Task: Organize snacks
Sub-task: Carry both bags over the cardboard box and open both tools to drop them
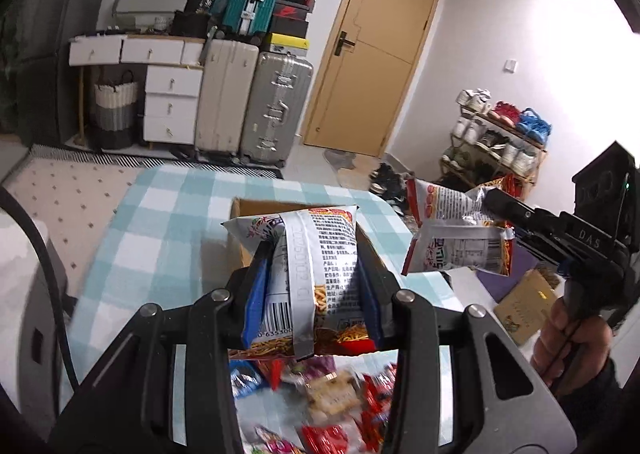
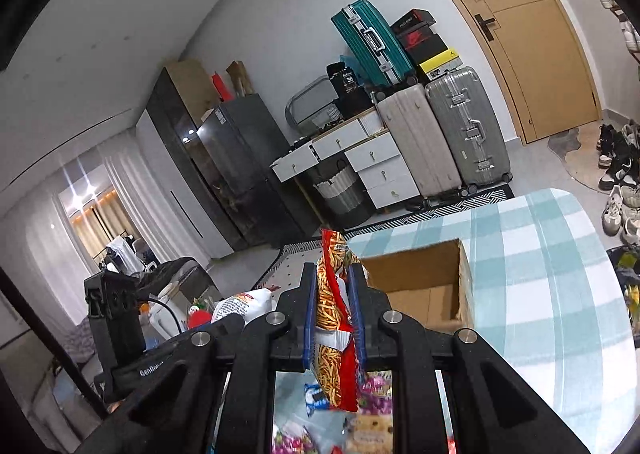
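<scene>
Both grippers pinch a snack: left gripper (image 1: 312, 274) holds a silver packet (image 1: 308, 274), right gripper (image 2: 335, 310) a red packet (image 2: 334, 318), above the cardboard box (image 2: 424, 286).

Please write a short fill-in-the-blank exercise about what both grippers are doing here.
1. The left gripper is shut on a silver-backed ____ packet.
2. The right gripper clamps a red packet of stick snacks, so ____ grippers are loaded.
3. The brown cardboard box on the checked tablecloth stands ____.

Missing words: snack; both; open
</scene>
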A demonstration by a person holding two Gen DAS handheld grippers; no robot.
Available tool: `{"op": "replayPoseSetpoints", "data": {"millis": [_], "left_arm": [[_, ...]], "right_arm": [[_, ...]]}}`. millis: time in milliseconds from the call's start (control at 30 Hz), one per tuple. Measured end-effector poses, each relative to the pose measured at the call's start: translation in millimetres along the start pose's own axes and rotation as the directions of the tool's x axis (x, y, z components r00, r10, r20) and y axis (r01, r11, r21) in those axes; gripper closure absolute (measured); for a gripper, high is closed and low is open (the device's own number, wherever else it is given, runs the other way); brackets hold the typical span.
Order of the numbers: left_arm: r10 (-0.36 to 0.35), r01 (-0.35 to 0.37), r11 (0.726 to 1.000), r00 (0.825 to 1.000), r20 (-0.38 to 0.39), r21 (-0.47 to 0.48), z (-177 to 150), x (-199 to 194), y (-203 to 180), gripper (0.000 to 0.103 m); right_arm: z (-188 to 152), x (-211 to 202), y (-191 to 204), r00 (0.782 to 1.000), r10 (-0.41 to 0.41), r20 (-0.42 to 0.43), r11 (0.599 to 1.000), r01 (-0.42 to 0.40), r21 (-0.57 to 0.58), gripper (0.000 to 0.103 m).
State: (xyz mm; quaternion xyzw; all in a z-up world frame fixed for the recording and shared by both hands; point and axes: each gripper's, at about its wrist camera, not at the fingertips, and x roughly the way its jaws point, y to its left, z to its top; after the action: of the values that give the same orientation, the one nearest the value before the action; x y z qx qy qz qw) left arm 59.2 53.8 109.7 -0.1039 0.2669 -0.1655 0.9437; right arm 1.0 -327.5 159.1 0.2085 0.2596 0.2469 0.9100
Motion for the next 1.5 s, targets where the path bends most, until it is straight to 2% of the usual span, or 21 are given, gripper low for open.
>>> {"op": "replayPoseSetpoints", "data": {"millis": [267,333,433,533,667,767,933,1267,1333,1367,1433,1500], "left_arm": [[0.029,-0.028,0.999,0.999,-0.024,0.043,48.7,46.8,-18.9,0.066],[0.066,-0.064,0.997,0.997,-0.032,0.047,57.7,66.4,-21.4,0.066],[0.084,-0.081,0.995,0.994,-0.066,0.055,67.2,99.9,-25.3,0.066],[0.081,-0.074,0.995,0.991,-0.102,0.074,71.1,132.2,-27.6,0.066],[0.078,-0.066,0.995,0.983,-0.167,0.072,69.0,175.9,-22.8,0.066],[0.102,-0.083,0.992,0.971,-0.214,0.094,63.6,207.0,-20.8,0.066],[0.096,-0.081,0.995,0.948,-0.303,0.061,49.2,252.0,-6.0,0.066],[0.073,-0.059,0.997,0.910,-0.409,0.046,20.9,291.2,13.9,0.066],[0.080,-0.063,0.997,0.911,-0.405,0.055,21.2,291.8,13.4,0.060],[0.091,-0.071,0.995,0.912,-0.401,0.065,21.5,289.5,12.2,0.053],[0.125,-0.098,0.991,0.918,-0.377,0.089,22.6,282.1,9.9,0.045],[0.134,-0.106,0.990,0.924,-0.359,0.096,24.7,269.8,8.9,0.039]], "right_arm": [[33.6,50.8,-0.5,0.998,-0.044,-0.049,0.999,0.043,-0.022,0.088],[35.8,64.2,-5.4,0.997,-0.058,-0.047,0.998,0.057,-0.017,0.088],[42.7,83.3,-18.5,0.997,-0.067,-0.046,0.997,0.069,0.037,0.088],[46.8,102.4,-26.5,0.995,-0.088,-0.051,0.996,0.089,0.030,0.088],[45.4,127.8,-38.8,0.989,-0.122,-0.080,0.992,0.123,0.014,0.088],[39.8,151.9,-53.2,0.979,-0.160,-0.125,0.987,0.162,0.009,0.088],[22.2,183.3,-80.9,0.963,-0.200,-0.182,0.979,0.204,0.003,0.088],[-0.5,213.1,-107.0,0.936,-0.256,-0.242,0.965,0.263,-0.005,0.086],[-0.4,211.2,-104.3,0.936,-0.254,-0.242,0.966,0.258,-0.015,0.086],[0.0,209.3,-102.3,0.937,-0.255,-0.240,0.966,0.258,-0.020,0.085],[1.7,201.5,-95.7,0.938,-0.264,-0.225,0.964,0.261,-0.043,0.072],[4.1,190.1,-85.7,0.943,-0.271,-0.192,0.962,0.259,-0.084,0.071]]}}
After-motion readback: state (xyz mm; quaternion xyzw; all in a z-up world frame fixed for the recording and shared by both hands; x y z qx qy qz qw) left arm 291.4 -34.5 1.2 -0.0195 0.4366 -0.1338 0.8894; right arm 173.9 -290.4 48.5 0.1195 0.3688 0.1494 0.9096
